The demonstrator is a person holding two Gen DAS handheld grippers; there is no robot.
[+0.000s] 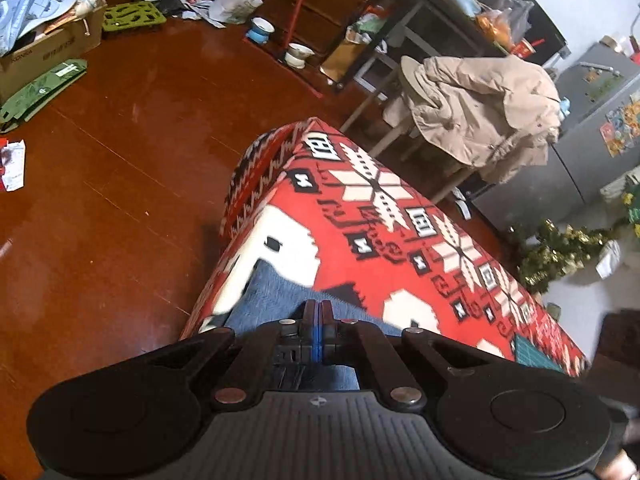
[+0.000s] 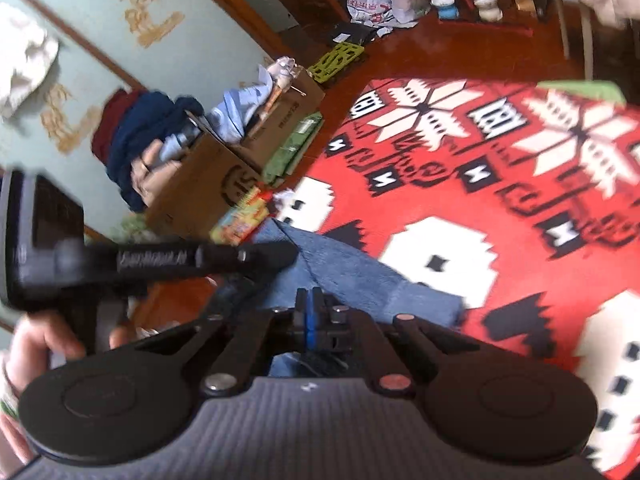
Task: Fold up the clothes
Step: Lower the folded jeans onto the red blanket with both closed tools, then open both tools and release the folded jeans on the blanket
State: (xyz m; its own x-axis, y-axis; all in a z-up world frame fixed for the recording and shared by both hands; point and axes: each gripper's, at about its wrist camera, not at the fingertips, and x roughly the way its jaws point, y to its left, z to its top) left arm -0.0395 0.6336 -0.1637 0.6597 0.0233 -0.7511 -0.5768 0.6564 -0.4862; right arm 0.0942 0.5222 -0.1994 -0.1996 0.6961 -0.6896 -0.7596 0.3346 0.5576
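Note:
A blue denim garment (image 1: 276, 294) lies on the near end of a table under a red, white and black patterned cloth (image 1: 384, 216). My left gripper (image 1: 318, 307) is shut on the denim's edge, with fabric spreading out beneath its fingers. In the right wrist view the same blue garment (image 2: 360, 276) shows a folded corner on the patterned cloth (image 2: 500, 176). My right gripper (image 2: 309, 296) is shut on the denim too. The other gripper tool (image 2: 168, 260) crosses that view at left, held by a person's hand (image 2: 28, 344).
Red-brown floor (image 1: 120, 160) lies left of the table. Cardboard boxes (image 2: 224, 160) stuffed with clothes and papers stand by the wall. A chair draped with a beige jacket (image 1: 484, 108) and a grey fridge (image 1: 592, 136) stand beyond the table. Bowls (image 1: 298, 54) sit on the floor.

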